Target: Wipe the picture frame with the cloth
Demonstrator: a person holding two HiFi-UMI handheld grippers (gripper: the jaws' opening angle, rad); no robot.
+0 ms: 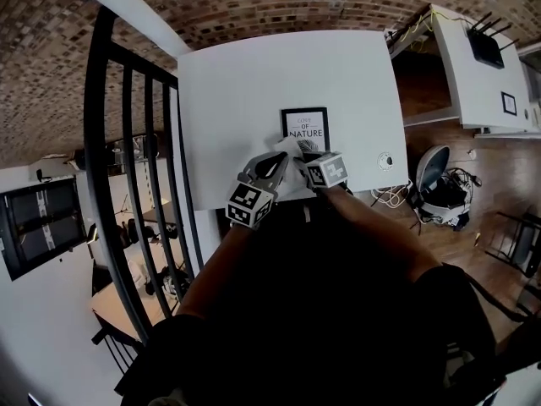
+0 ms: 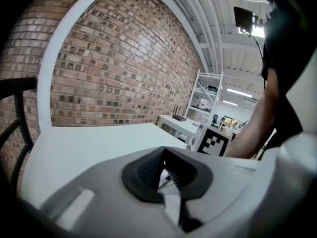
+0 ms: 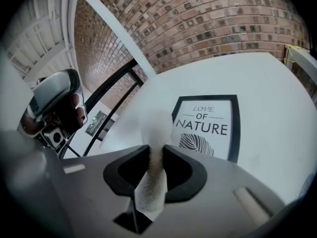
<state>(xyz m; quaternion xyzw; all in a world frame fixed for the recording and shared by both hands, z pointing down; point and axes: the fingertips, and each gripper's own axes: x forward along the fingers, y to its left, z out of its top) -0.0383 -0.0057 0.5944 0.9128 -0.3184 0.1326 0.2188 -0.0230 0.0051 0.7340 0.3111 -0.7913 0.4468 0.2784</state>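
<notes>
Head view, from above: black railing [image 1: 127, 142] at left, then the white desk [image 1: 254, 83], with both grippers meeting near its front edge. Left gripper [image 1: 272, 163] angled in from the lower left. Pale cloth [image 1: 287, 146] bunched between the two. Right gripper [image 1: 308, 166] close beside it. Picture frame [image 1: 305, 127] flat on the desk just beyond, black-bordered, print facing up.

Left gripper view: no frame at all, only bare desk, a brick wall [image 2: 124, 58], distant shelving [image 2: 208, 95] and the right gripper's marker cube [image 2: 215, 142] at right. Ribbed fingers [image 2: 148, 170] clenched tip to tip, with a creased white fold of what looks like cloth in the gap behind them.

Right gripper view: shows what the left one cannot, the frame's "LOVE OF NATURE" print and leaf drawing, plus the left gripper held in a hand [image 3: 77, 114] far left. Fingers [image 3: 176, 170] clamped on the cloth, which stands up in a fuzzy roll between them.

Frame ahead of the right fingers and slightly to their right, its lower left corner just behind the cloth's top. Cannot tell whether cloth and frame touch.

Left forearm [image 1: 220, 260] bare, reaching up and rightward. Right arm [image 1: 372, 227] reaching up and leftward, so both converge at the cloth.
</notes>
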